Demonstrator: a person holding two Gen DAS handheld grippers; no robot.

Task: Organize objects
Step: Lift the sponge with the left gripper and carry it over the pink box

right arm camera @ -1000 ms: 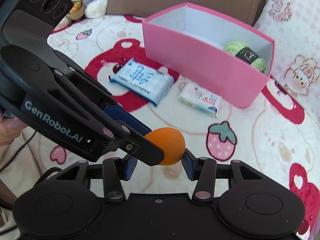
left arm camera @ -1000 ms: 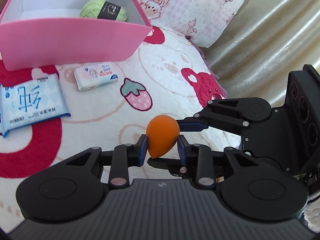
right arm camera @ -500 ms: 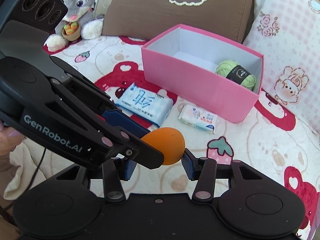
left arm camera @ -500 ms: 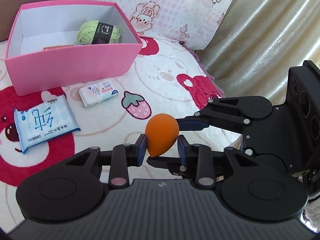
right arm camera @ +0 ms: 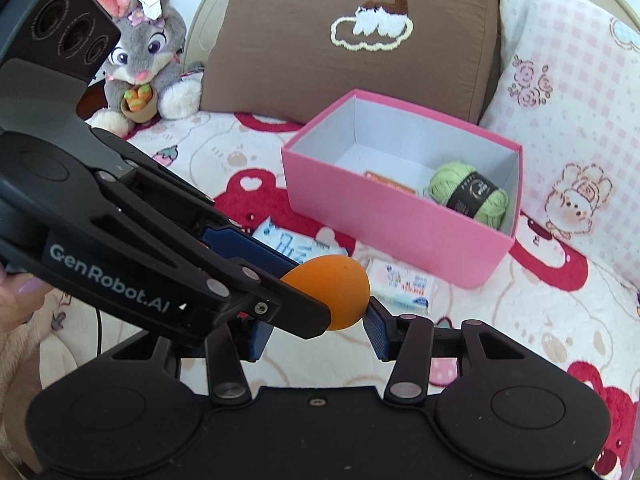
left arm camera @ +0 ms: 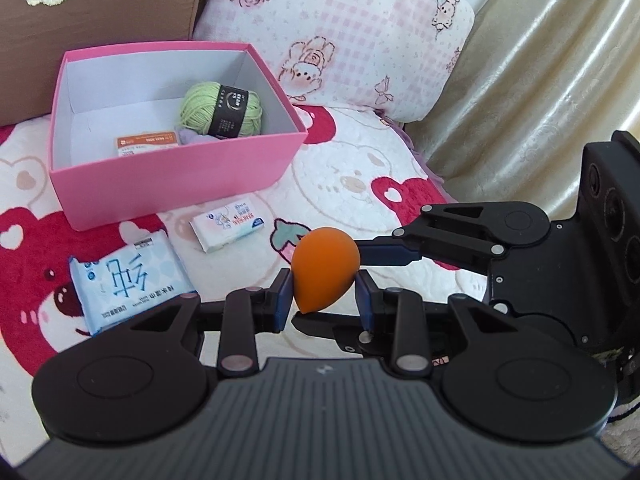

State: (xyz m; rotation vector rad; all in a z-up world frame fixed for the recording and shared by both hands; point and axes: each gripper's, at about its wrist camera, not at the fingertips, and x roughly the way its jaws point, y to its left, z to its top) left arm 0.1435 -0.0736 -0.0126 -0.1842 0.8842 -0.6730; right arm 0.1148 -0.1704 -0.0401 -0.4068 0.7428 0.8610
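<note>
An orange teardrop sponge point(left arm camera: 324, 270) hangs above the bedspread, gripped from two sides. My left gripper point(left arm camera: 324, 300) is shut on its narrow lower end. My right gripper point(right arm camera: 318, 332) is shut on its wider part, and its upper finger point(left arm camera: 384, 254) reaches in from the right in the left wrist view. Ahead stands an open pink box point(left arm camera: 180, 176) holding a green yarn ball point(left arm camera: 220, 110) and a small orange-labelled packet point(left arm camera: 146, 144). On the bedspread in front of the box lie a blue tissue pack point(left arm camera: 128, 284) and a small white tissue pack point(left arm camera: 228, 224).
A brown pillow point(right arm camera: 320, 40) and a pink checked pillow point(left arm camera: 340, 28) stand behind the box. A grey bunny plush point(right arm camera: 140, 52) sits at the far left. A beige curtain point(left arm camera: 540, 80) hangs along the bed's right side. A person's fingertip point(right arm camera: 20, 292) shows at the left edge.
Both grippers have risen together with the sponge held between them. The box now sits lower in view and more of its inside shows. Neither grip has changed.
</note>
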